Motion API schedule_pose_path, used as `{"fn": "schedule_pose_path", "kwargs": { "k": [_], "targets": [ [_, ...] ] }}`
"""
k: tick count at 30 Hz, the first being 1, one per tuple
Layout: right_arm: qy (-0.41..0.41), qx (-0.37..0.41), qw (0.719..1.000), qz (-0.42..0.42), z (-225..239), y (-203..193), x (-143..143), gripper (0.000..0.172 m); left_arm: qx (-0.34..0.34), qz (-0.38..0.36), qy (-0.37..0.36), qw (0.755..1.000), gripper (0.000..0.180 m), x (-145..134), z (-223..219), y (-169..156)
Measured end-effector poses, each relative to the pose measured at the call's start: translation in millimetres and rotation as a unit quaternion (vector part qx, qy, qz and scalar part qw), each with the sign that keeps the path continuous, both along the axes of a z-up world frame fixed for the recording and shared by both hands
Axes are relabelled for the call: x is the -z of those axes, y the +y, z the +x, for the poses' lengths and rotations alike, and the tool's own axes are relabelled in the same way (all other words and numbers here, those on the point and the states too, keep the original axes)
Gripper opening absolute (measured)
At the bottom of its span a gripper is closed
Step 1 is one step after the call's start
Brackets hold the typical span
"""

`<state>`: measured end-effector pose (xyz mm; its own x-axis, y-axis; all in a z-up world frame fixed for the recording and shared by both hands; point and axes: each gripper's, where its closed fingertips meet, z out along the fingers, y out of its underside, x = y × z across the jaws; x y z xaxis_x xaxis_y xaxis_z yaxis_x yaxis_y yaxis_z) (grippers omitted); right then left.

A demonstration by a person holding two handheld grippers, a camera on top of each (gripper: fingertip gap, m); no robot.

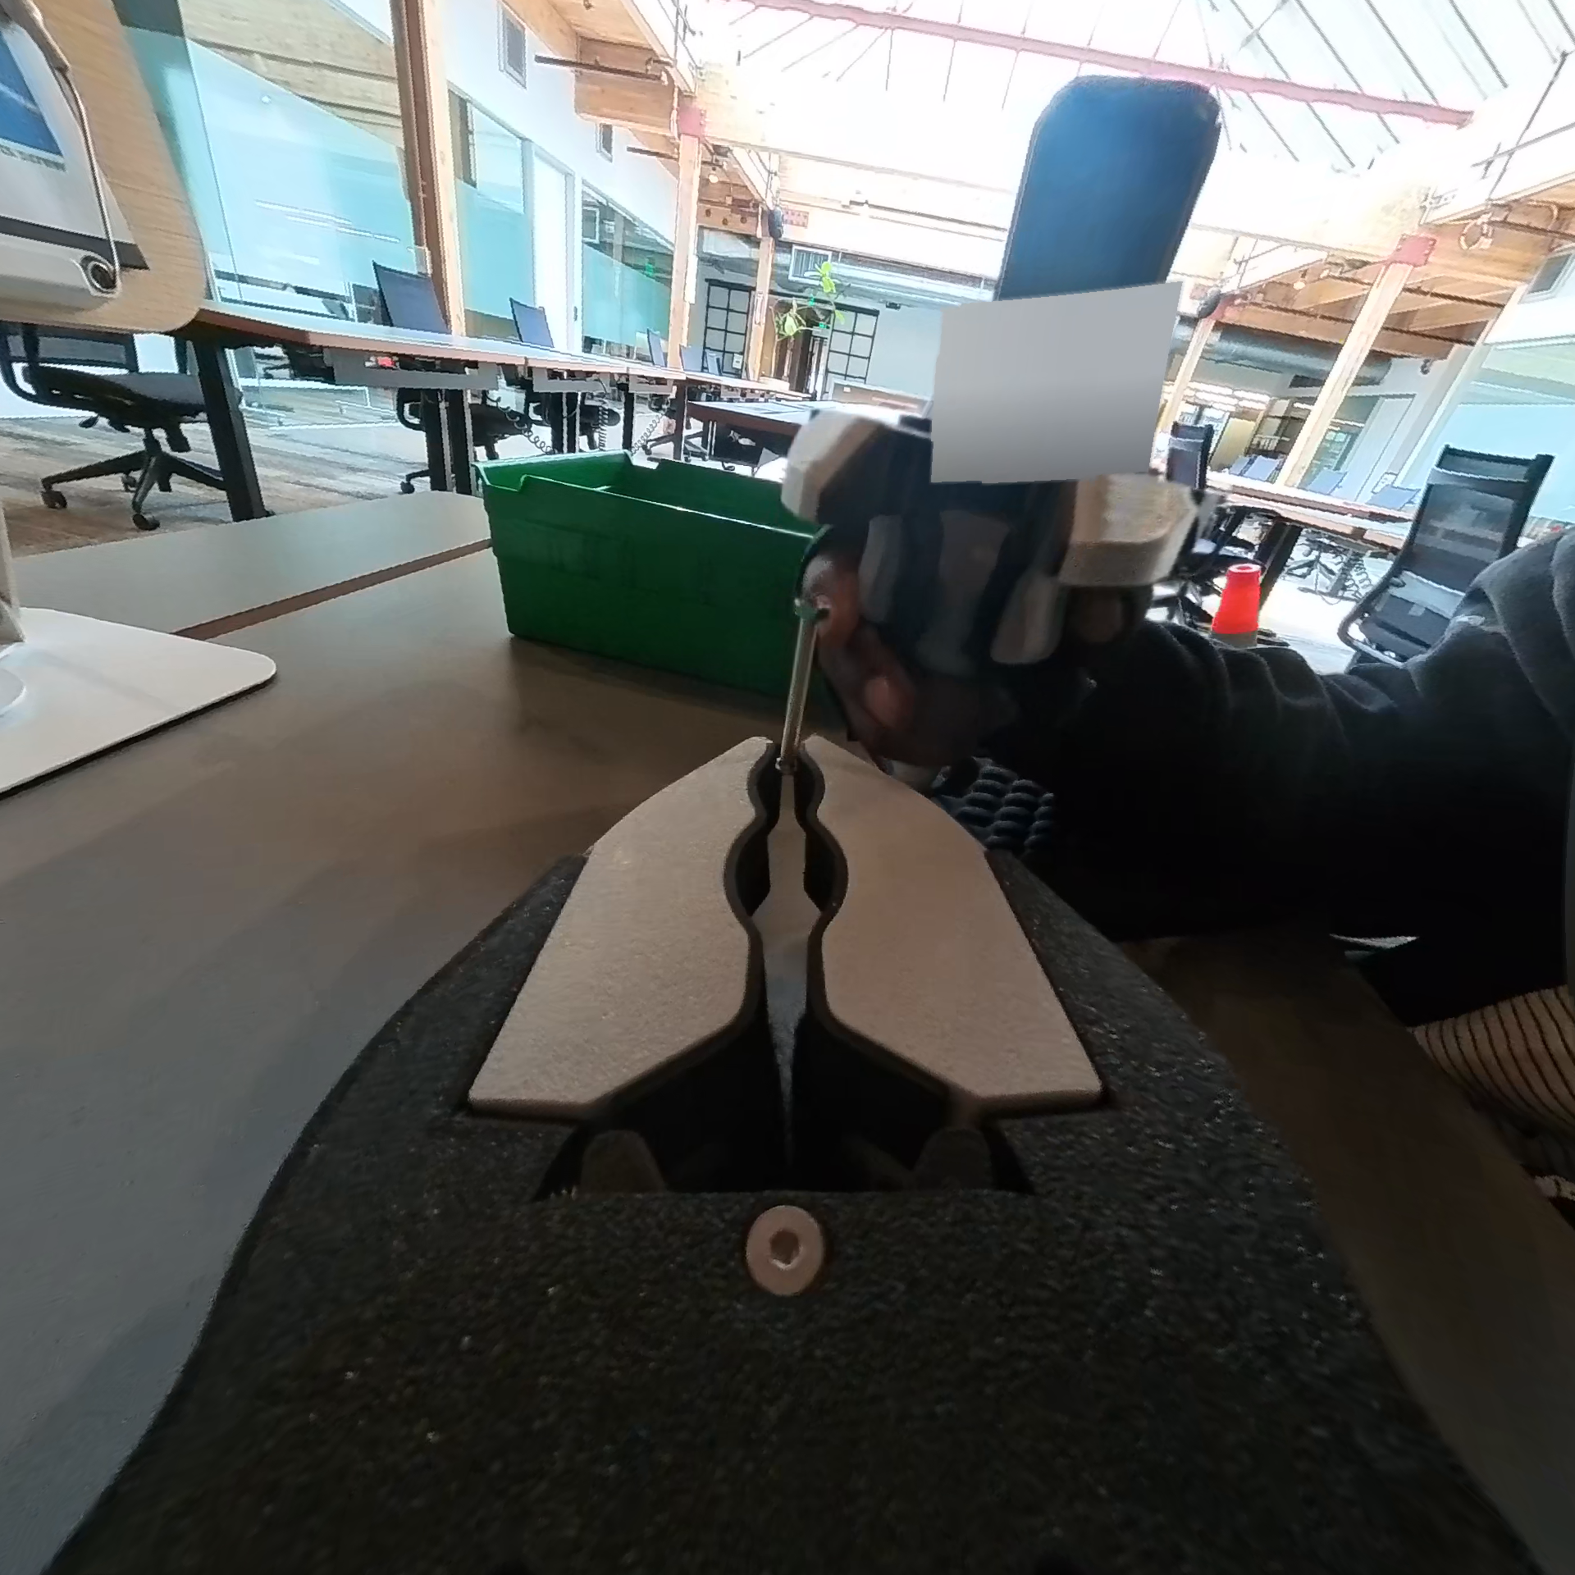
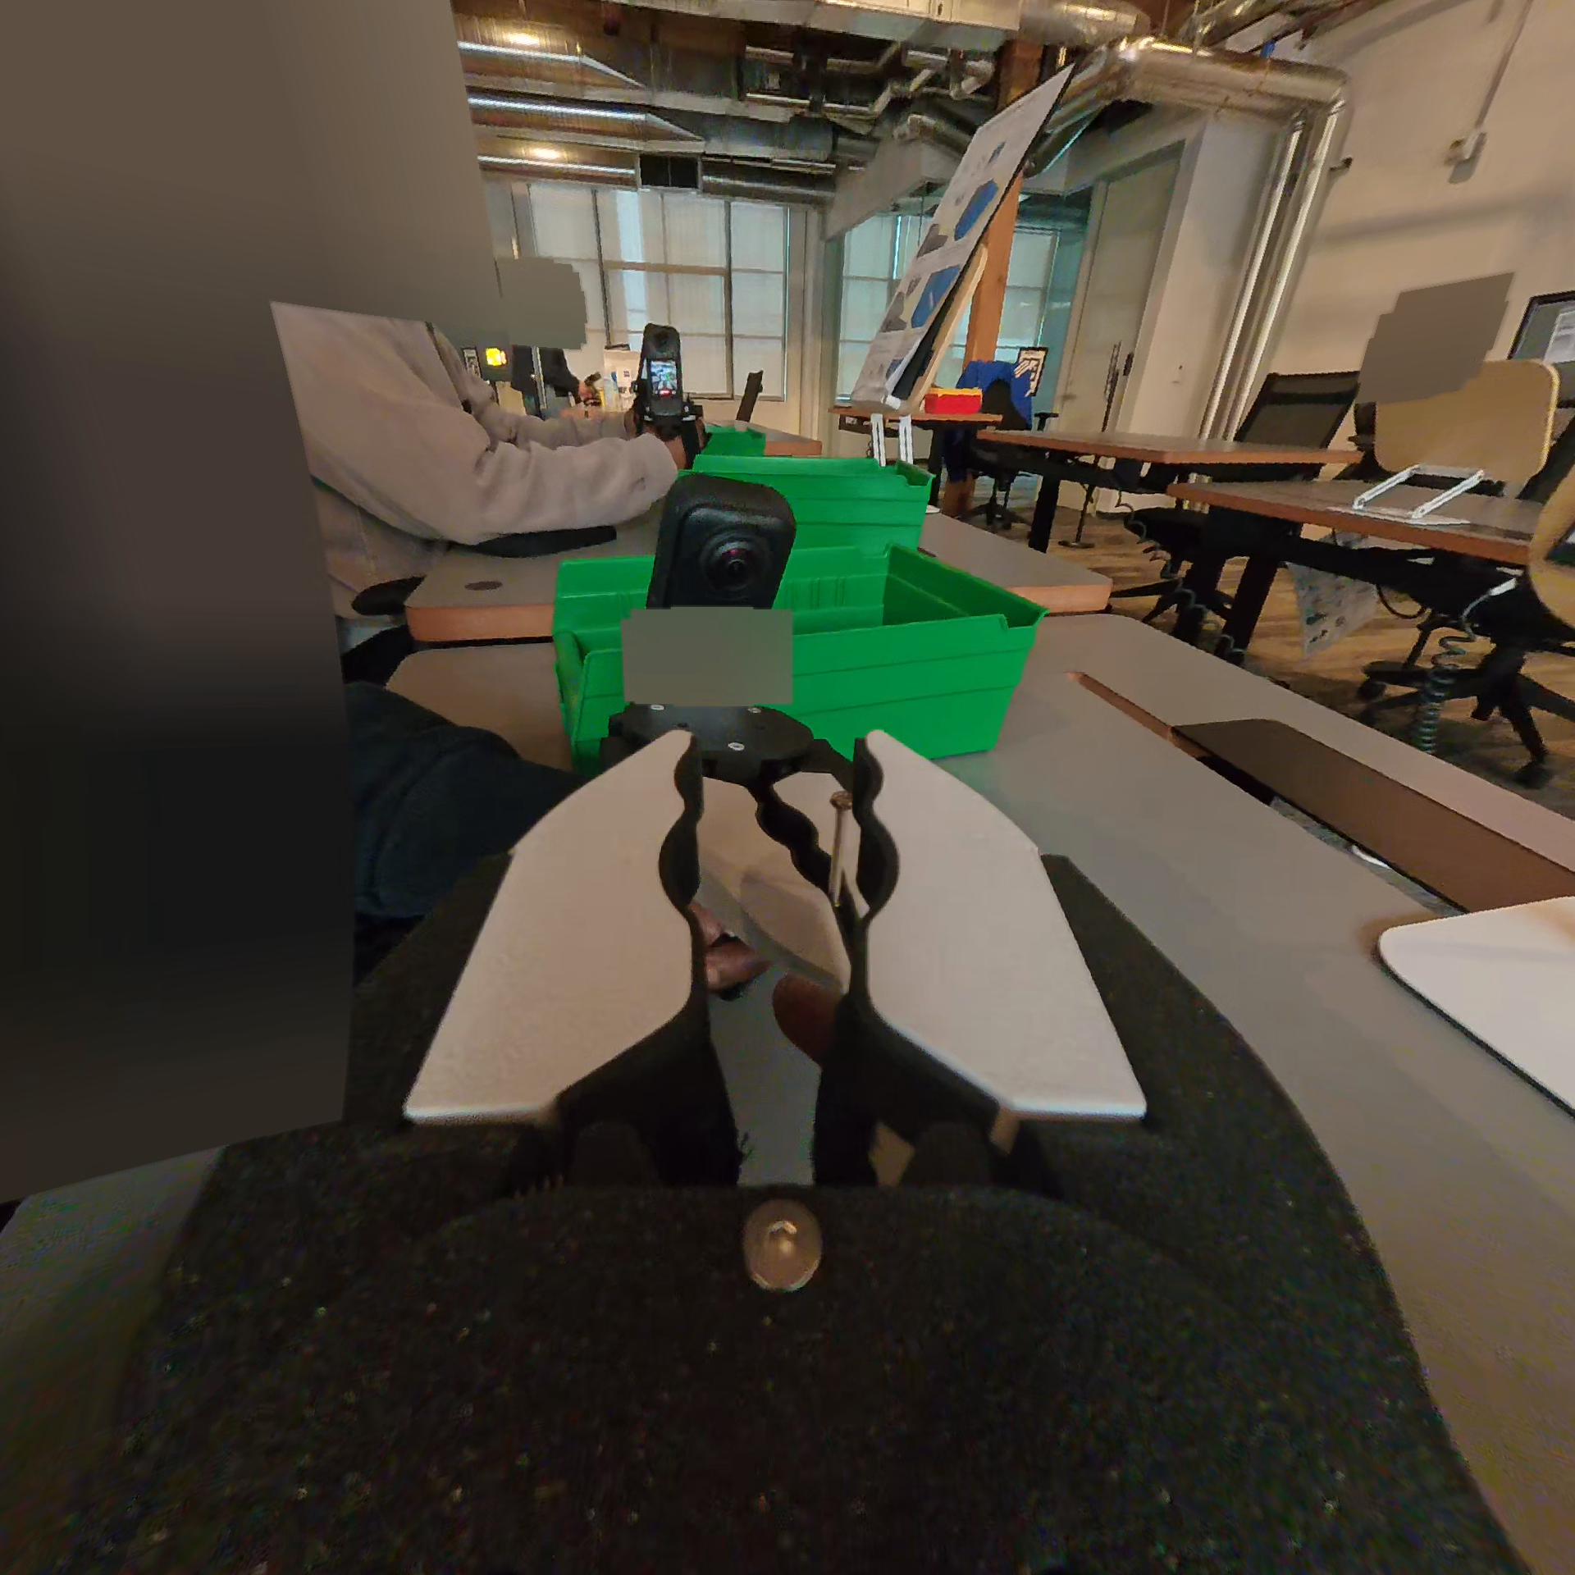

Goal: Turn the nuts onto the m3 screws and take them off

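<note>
My left gripper (image 1: 786,750) is shut on a long thin m3 screw (image 1: 798,682), which stands up out of the fingertips with its head on top. A small nut (image 1: 782,764) appears to sit on the shaft right at the fingertips. My right gripper (image 2: 775,750) is open, with nothing pressed between its pads. In the right wrist view the screw (image 2: 839,844) stands between its fingers, close beside the right pad (image 2: 878,818), and the left gripper (image 2: 793,839) holds the screw from below. In the left wrist view the right gripper (image 1: 963,588), held in a hand, is at the screw's head.
A green plastic bin (image 1: 639,579) stands on the dark table (image 1: 341,810) just behind the grippers; it also shows in the right wrist view (image 2: 903,673). A white monitor base (image 1: 111,682) lies at the left. A person in a grey top (image 2: 409,460) sits at the neighbouring desk. One gripper's finger ends stand about 6 cm off the other's.
</note>
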<state>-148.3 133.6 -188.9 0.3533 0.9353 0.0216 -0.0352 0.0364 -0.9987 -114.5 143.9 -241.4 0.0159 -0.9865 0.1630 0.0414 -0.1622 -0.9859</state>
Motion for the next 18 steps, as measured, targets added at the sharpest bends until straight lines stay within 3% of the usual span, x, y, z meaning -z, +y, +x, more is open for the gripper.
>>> {"fn": "schedule_pose_path", "kwargs": {
  "k": [12, 18],
  "targets": [
    [-0.013, 0.010, 1.000, 0.009, -4.0, -3.2, -0.7, 0.033, 0.053, -0.023, -0.036, 0.998, 0.002, -7.8, -6.2, -8.9],
    [0.020, -0.004, 1.000, 0.015, 0.2, -12.2, -16.6, 0.032, 0.103, -0.023, -0.046, 0.993, 0.002, -10.1, -6.9, -22.5]
  ]
}}
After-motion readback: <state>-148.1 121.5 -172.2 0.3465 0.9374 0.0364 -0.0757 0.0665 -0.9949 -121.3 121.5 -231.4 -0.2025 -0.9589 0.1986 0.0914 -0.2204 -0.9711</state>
